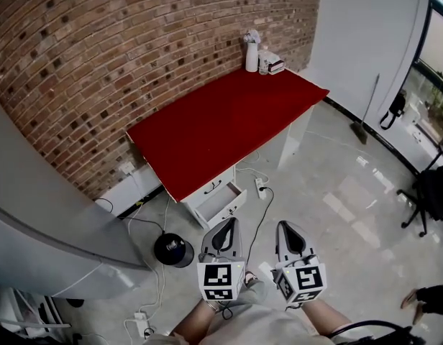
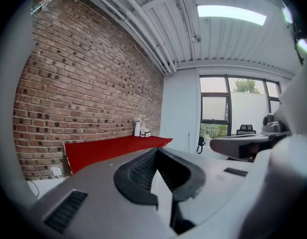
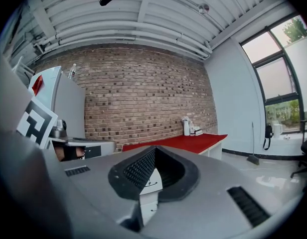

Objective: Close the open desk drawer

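Head view: the drawer (image 1: pixel 220 201) juts open under the red desk (image 1: pixel 221 121). The left gripper (image 1: pixel 231 223) and right gripper (image 1: pixel 285 226) hover apart from it, jaws pinched together and empty. A black bin (image 1: pixel 172 250) and a power strip (image 1: pixel 260 186) flank the drawer.

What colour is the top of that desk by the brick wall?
The desk top is plain bright red; the head view shows it best.

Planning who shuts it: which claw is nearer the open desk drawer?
Left. In the head view the left claw lies just below the drawer; the right claw is farther off to its right.
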`<action>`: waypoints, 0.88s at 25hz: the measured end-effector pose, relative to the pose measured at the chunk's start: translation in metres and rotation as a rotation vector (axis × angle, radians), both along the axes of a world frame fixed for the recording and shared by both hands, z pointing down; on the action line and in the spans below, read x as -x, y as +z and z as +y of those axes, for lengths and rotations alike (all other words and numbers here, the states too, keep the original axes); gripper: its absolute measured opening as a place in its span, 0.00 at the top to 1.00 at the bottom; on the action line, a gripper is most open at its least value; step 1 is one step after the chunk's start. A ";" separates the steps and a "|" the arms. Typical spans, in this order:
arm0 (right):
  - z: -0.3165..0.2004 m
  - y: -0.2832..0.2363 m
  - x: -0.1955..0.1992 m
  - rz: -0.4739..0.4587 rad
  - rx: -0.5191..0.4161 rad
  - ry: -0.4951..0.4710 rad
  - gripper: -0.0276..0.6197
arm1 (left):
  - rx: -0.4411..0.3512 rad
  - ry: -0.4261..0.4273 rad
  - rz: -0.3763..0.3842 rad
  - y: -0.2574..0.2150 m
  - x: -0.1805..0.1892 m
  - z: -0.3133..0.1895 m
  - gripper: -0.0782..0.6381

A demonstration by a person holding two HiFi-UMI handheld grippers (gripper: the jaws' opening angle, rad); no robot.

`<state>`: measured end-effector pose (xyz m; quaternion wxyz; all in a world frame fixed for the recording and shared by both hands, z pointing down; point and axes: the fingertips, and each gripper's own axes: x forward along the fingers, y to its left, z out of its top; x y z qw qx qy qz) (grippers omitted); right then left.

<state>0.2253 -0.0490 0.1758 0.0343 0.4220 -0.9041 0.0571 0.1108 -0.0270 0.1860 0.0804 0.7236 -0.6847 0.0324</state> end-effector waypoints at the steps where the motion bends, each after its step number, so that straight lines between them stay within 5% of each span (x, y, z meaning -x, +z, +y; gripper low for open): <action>1: -0.007 -0.001 0.002 0.005 -0.001 -0.015 0.96 | 0.002 -0.006 -0.001 0.000 0.000 -0.008 0.88; 12: -0.076 0.000 0.042 0.052 0.015 -0.230 0.96 | 0.012 -0.161 0.072 0.025 0.018 -0.086 0.88; 22: -0.125 0.028 0.057 0.099 0.046 -0.297 0.96 | 0.050 -0.281 0.080 0.046 0.051 -0.102 0.88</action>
